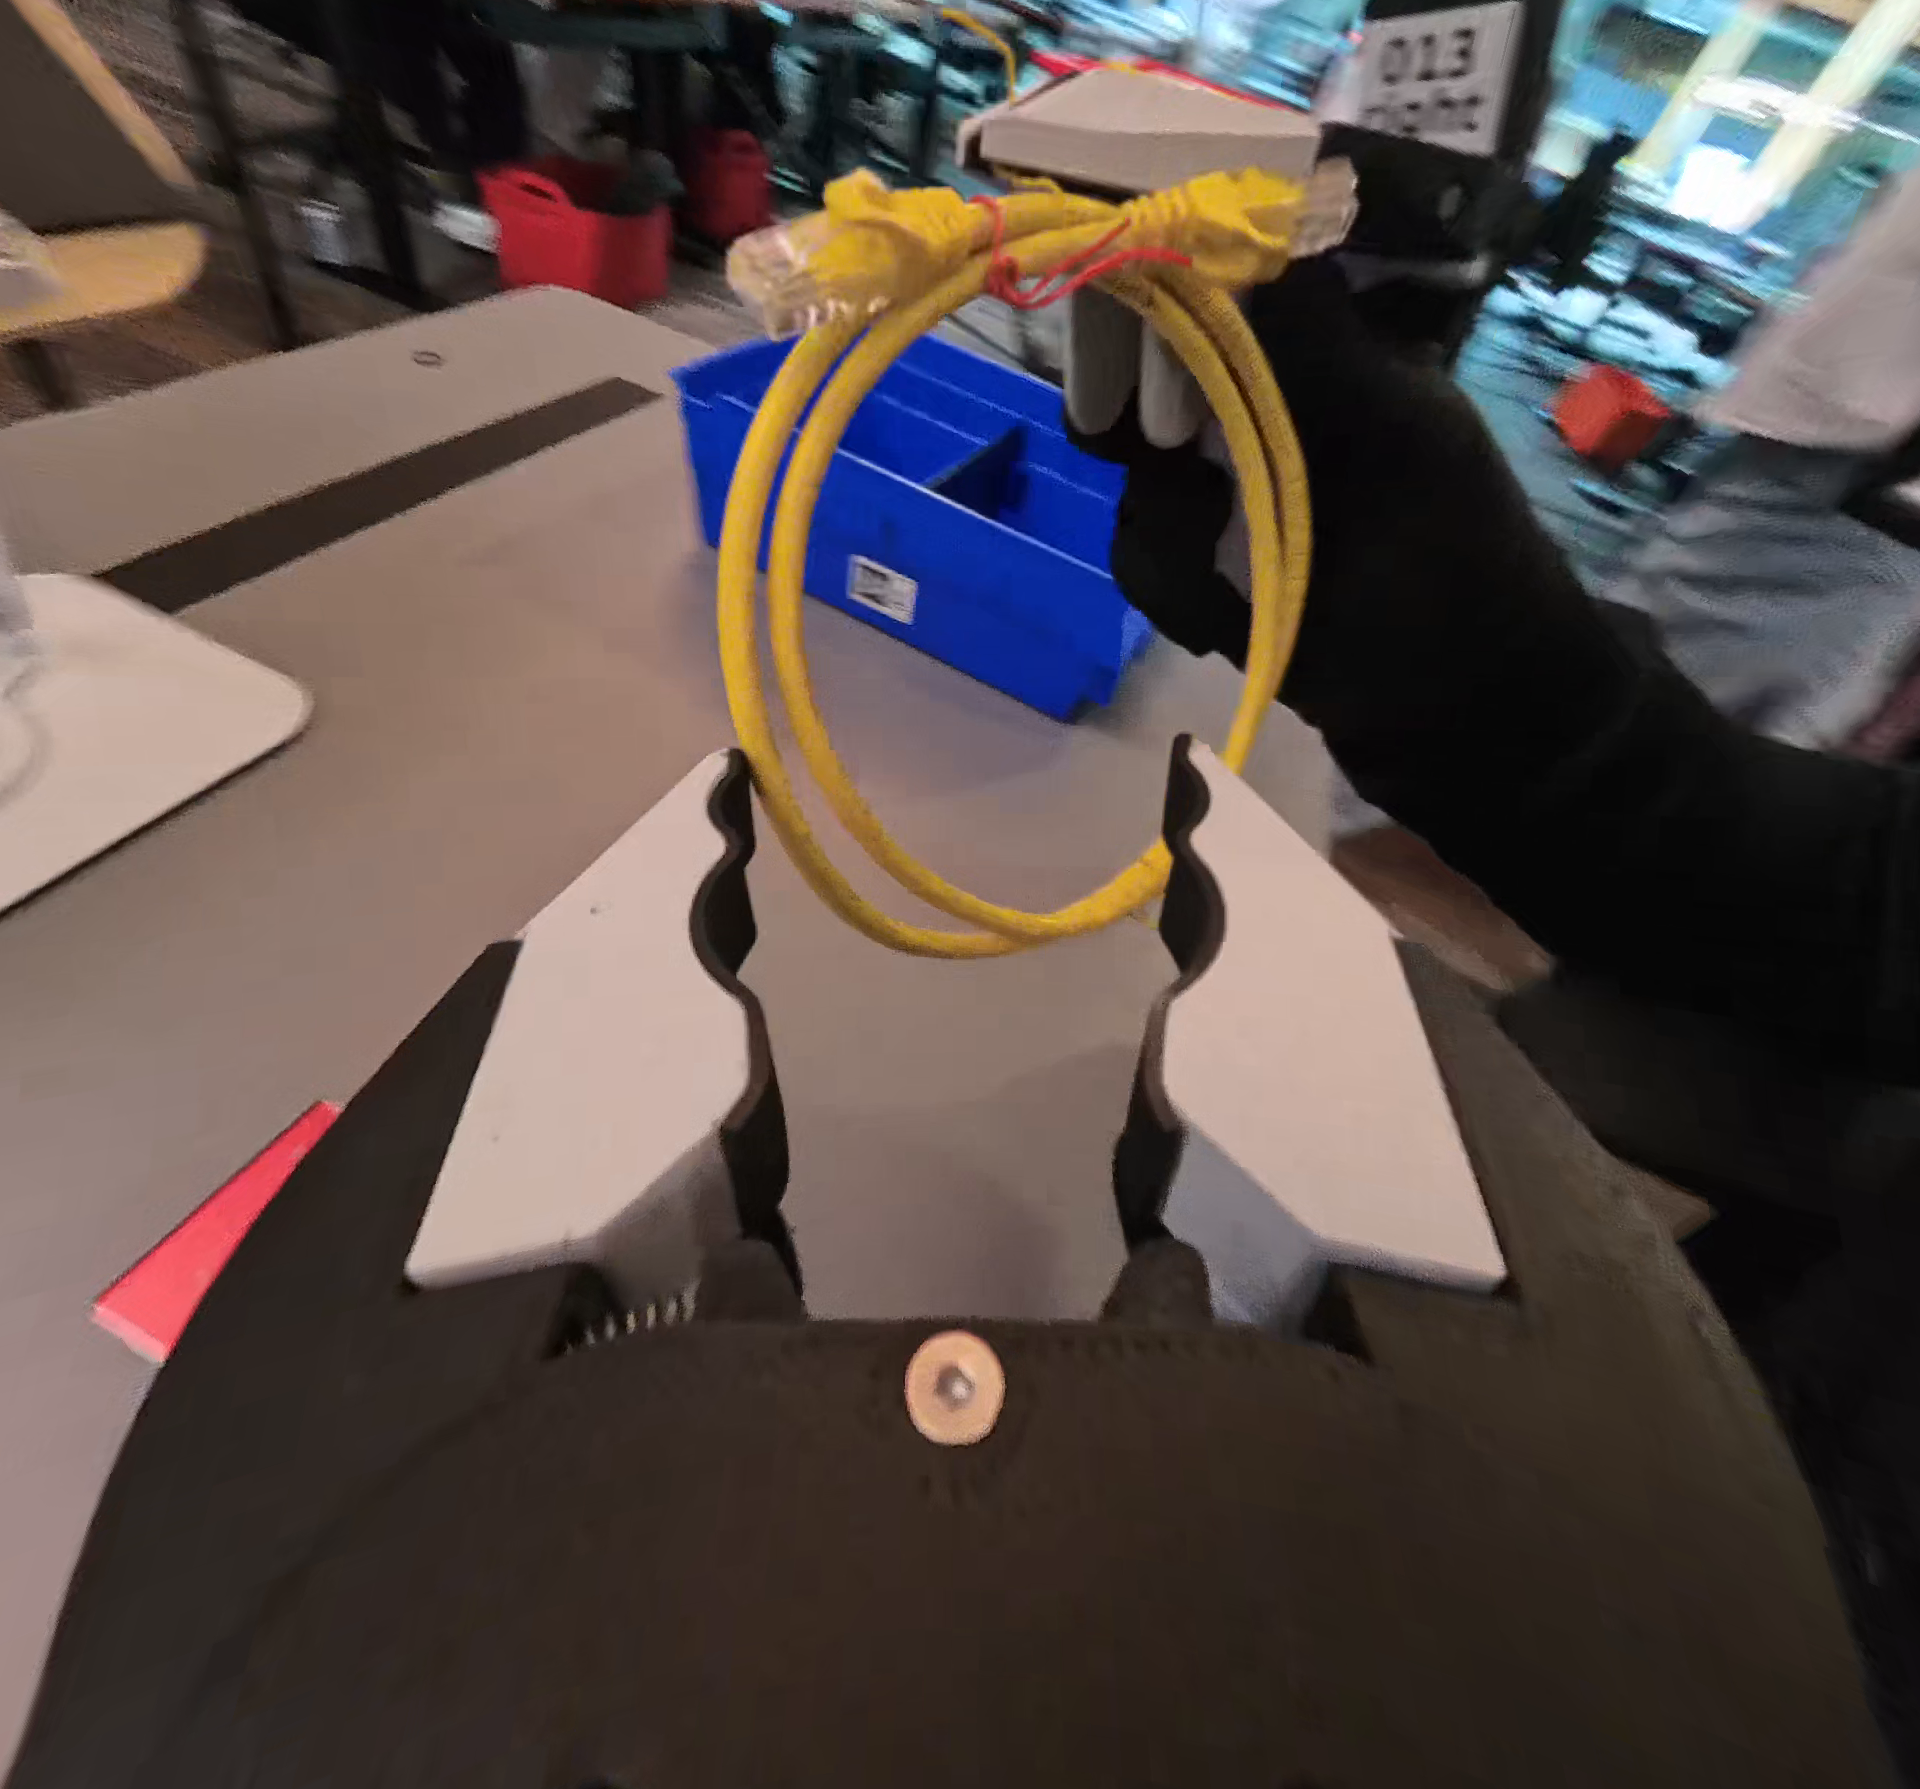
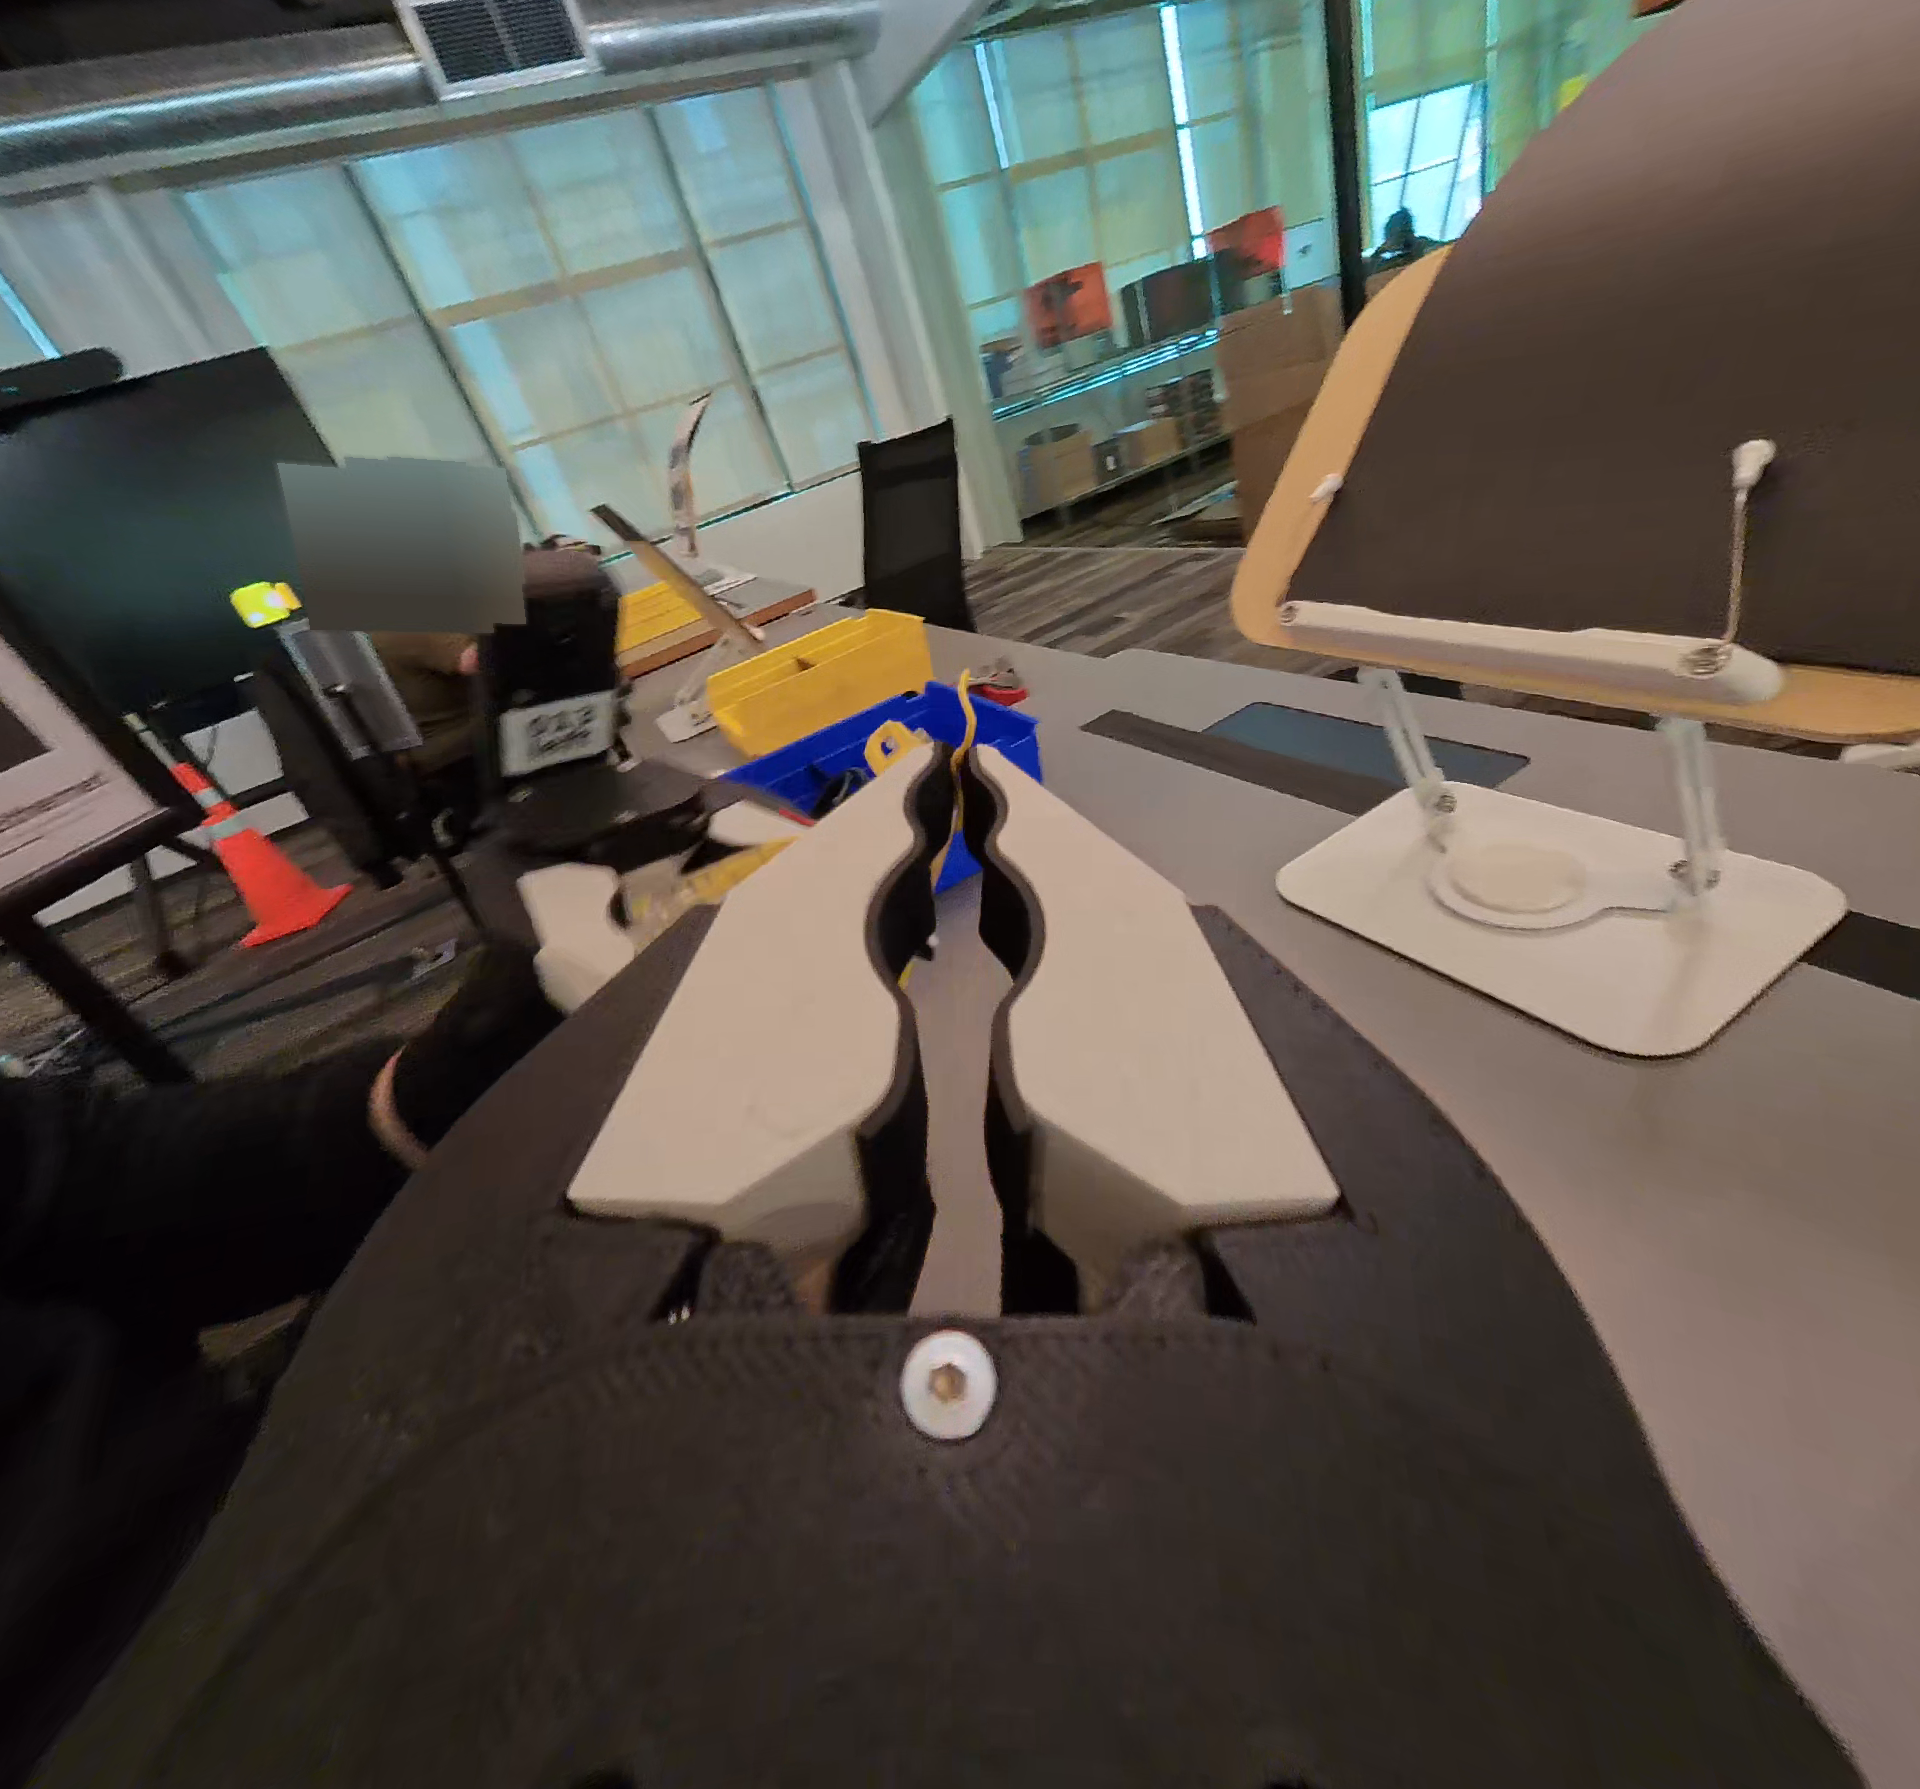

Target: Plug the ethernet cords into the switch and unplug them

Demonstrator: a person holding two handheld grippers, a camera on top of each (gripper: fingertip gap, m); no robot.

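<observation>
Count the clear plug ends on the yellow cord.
2: one plug at the bundle's left end, the other plug at its right, beside the right gripper holding the yellow cord.

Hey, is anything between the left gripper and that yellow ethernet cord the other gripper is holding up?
Nothing visible is. The left gripper is open, and the bottom of the coiled yellow ethernet cord hangs right at its fingertips. The right gripper holds the coil from above. A red twist tie binds the coil.
</observation>
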